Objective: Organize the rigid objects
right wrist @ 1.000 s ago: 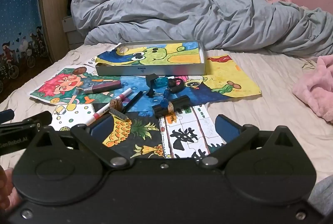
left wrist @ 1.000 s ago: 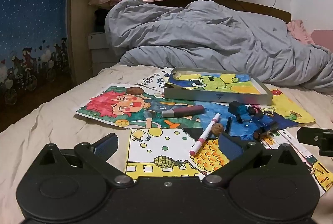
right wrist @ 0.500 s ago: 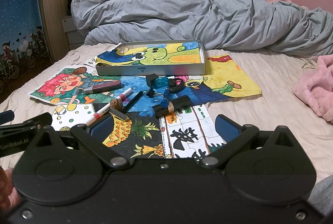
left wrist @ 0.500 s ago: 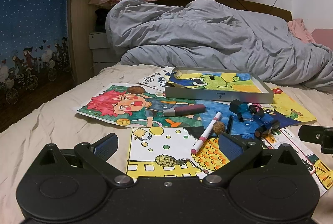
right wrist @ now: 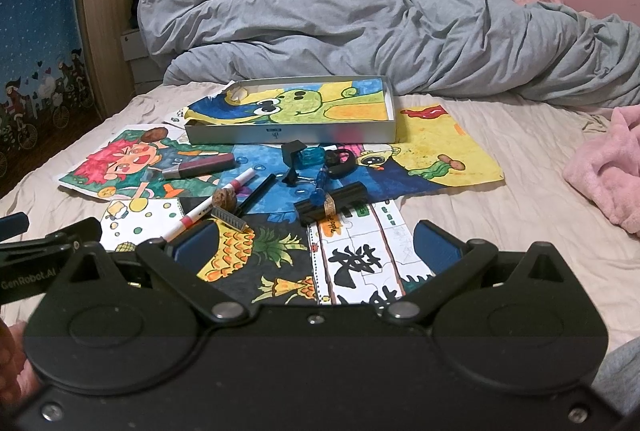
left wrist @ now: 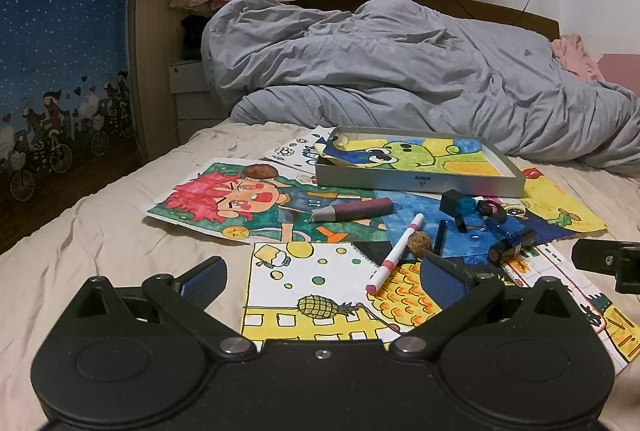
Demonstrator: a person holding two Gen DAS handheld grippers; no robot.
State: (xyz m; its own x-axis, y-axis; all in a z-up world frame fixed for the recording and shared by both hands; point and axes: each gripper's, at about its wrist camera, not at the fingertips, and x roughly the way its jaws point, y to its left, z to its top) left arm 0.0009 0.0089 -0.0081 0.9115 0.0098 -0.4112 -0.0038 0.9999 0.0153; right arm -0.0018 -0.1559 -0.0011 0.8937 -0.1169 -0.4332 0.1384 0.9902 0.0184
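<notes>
A shallow grey tin box (left wrist: 420,183) (right wrist: 292,135) lined with a green cartoon drawing sits on the bed. In front of it lie a maroon highlighter (left wrist: 352,209) (right wrist: 198,167), a pink-and-white marker (left wrist: 394,253) (right wrist: 216,205), a walnut (left wrist: 419,242) (right wrist: 224,197), a black pen (right wrist: 256,193), a blue-and-black sharpener (left wrist: 460,205) (right wrist: 306,157), a black clip with a tag (right wrist: 330,205) and a small comb (right wrist: 228,219). My left gripper (left wrist: 322,279) is open and empty, low over the pineapple drawing. My right gripper (right wrist: 316,245) is open and empty, just short of the clutter.
Colourful drawings (left wrist: 224,203) (right wrist: 440,155) cover the beige sheet. A brown nut (left wrist: 260,171) rests on the red-haired drawing. A rumpled grey duvet (left wrist: 400,83) lies behind the box. A pink blanket (right wrist: 608,167) lies at the right. The bed edge drops off at the left.
My left gripper's view has shifted slightly, with the objects sitting a little lower and further right. The right gripper has barely moved. Nothing was picked up.
</notes>
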